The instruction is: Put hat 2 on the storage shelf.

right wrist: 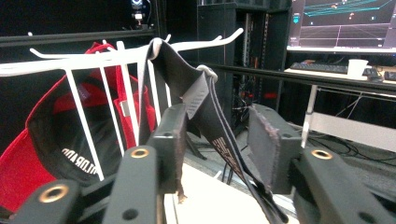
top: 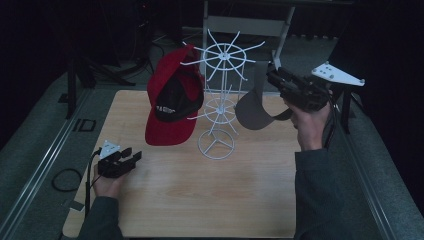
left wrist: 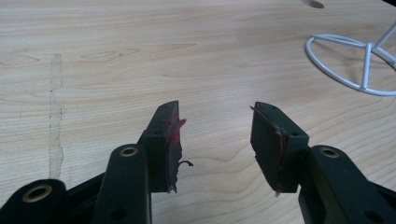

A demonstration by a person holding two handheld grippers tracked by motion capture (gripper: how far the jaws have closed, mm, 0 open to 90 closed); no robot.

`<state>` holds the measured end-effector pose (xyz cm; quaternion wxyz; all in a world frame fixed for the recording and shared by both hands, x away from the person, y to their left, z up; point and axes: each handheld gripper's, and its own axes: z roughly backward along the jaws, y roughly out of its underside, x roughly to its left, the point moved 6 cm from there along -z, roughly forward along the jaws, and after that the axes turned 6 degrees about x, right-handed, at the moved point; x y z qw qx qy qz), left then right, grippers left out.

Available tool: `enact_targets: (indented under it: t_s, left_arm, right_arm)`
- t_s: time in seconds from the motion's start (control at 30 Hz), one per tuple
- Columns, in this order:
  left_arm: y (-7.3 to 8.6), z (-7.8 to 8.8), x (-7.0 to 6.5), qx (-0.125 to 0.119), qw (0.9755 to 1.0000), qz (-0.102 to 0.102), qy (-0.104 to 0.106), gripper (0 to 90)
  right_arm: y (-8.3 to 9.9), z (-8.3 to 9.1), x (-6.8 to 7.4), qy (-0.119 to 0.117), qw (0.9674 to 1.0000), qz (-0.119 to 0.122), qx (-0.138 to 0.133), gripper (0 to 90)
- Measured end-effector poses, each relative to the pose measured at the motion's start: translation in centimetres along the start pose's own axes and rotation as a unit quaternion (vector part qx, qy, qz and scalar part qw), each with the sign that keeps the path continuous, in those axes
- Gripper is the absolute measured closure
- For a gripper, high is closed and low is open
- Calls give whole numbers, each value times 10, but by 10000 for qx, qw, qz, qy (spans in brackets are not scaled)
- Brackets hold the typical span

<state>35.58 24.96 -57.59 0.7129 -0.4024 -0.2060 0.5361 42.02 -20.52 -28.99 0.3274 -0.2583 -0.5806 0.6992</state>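
Grey visor (top: 255,112) strap looped on white rack (top: 223,55) hook, right gripper (right wrist: 219,140) fingers apart around strap; keep strap seated before withdrawing; left gripper (left wrist: 217,140) fingers apart over surface (top: 200,195).

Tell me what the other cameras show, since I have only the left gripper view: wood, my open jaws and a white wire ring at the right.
Observer: That ring is the base of a white wire rack that stands mid-table.
Operator: Report what is on it.
Observer: A red cap hangs from the hooks on its left side.
Operator: Say where the other gripper is.
Observer: The right gripper is raised at the rack's right side, its jaws apart around the strap of a grey visor.
Operator: Say whether the visor is hung.
Observer: In the right gripper view the strap loops over a top hook.
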Motion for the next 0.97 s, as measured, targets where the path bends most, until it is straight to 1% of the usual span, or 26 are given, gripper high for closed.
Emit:
enact_targets:
  t_s: [0.03, 0.1, 0.17, 0.37, 0.53, 0.63, 0.83, 0.97]
  left_arm:
    - [0, 0, 0, 0, 10000, 0, 0, 532]
    - [0, 0, 0, -2, 10000, 1, 1, 532]
    - [0, 0, 0, -1, 10000, -2, 1, 532]
    - [0, 0, 0, 14, 10000, -13, 4, 532]
    - [0, -1, -1, 16, 10000, -15, 3, 532]
    - [0, -1, -1, 14, 10000, -11, 3, 532]
    - [0, -1, -1, 12, 10000, -9, 8, 532]
    - [0, -1, -1, 10, 10000, -8, 2, 532]
  right_arm:
    - [0, 0, 0, 0, 10000, 0, 0, 562]
    - [-1, 5, -2, -12, 10000, -12, -60, 521]
    - [-2, 7, -2, -16, 10000, -21, -75, 501]
    - [-3, 15, -1, -13, 9999, 83, -111, 455]
    - [-6, 23, 0, -29, 9997, 110, -206, 448]
    - [-8, 28, 0, -68, 9996, 72, -271, 450]
    - [-9, 30, -2, -30, 9996, 74, -286, 455]
    - [-9, 31, -1, -49, 9995, 94, -304, 458]
